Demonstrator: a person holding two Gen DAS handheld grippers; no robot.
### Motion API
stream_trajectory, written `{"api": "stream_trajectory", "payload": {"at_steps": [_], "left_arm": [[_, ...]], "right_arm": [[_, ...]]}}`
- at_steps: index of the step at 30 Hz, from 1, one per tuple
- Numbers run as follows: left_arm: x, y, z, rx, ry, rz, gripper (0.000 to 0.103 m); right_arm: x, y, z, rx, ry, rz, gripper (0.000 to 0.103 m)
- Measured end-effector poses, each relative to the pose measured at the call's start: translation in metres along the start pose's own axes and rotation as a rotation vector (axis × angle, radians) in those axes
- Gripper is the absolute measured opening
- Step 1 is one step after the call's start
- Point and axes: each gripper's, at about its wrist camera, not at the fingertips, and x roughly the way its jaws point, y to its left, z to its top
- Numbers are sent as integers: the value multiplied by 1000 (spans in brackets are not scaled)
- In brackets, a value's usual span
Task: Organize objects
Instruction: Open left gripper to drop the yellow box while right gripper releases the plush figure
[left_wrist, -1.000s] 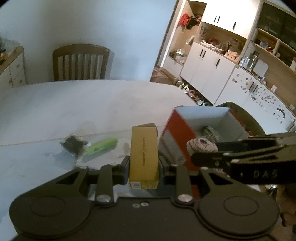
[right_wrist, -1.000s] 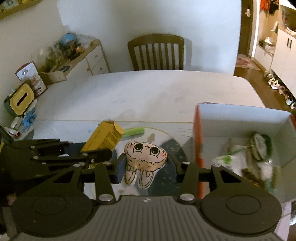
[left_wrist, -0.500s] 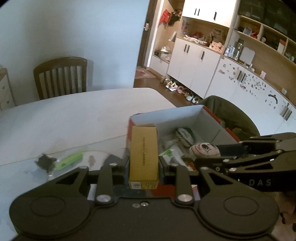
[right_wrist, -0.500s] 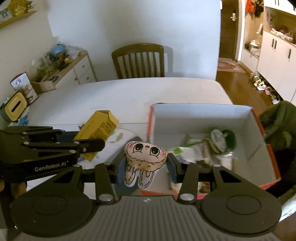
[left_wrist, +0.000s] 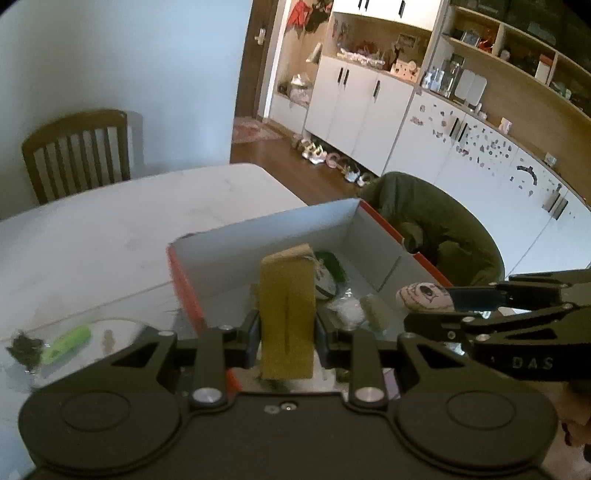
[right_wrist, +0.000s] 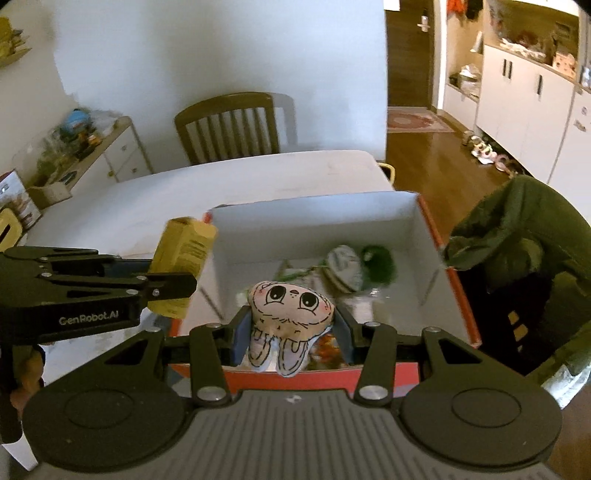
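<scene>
My left gripper (left_wrist: 287, 334) is shut on a small yellow carton (left_wrist: 287, 314) and holds it upright over the near left part of an open orange box with a white inside (left_wrist: 266, 236). My right gripper (right_wrist: 291, 334) is shut on a pink bunny plush (right_wrist: 290, 314) above the box's near wall (right_wrist: 295, 378). The carton (right_wrist: 184, 266) and the left gripper (right_wrist: 162, 286) show at the left in the right wrist view. The plush (left_wrist: 424, 297) shows at the right in the left wrist view. Several small items (right_wrist: 343, 266) lie in the box.
A green tube (left_wrist: 66, 343) and a dark scrap (left_wrist: 24, 347) lie on the white table (left_wrist: 110, 229) left of the box. A wooden chair (right_wrist: 229, 129) stands at the far side. A chair with a dark green jacket (right_wrist: 517, 236) stands right of the box.
Both grippers have moved right from the table to over the box, each still holding its object. The box now lies directly under them.
</scene>
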Motion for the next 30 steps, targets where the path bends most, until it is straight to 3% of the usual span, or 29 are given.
{"api": "stream_trajectory", "payload": {"at_steps": [6, 8, 13, 24, 30], "left_arm": [[31, -14, 9, 15, 29, -5, 28], [41, -16, 11, 16, 41, -2, 20], [65, -22, 17, 37, 63, 16, 21], [99, -21, 7, 6, 147, 49, 21], [107, -20, 4, -4, 166, 63, 21]], "right_arm": [[11, -28, 1, 14, 5, -37, 46], [18, -37, 1, 16, 11, -37, 46], [42, -52, 4, -9, 43, -47, 46], [109, -51, -6, -112, 183, -92, 46], [118, -54, -4, -135, 188, -89, 48]]}}
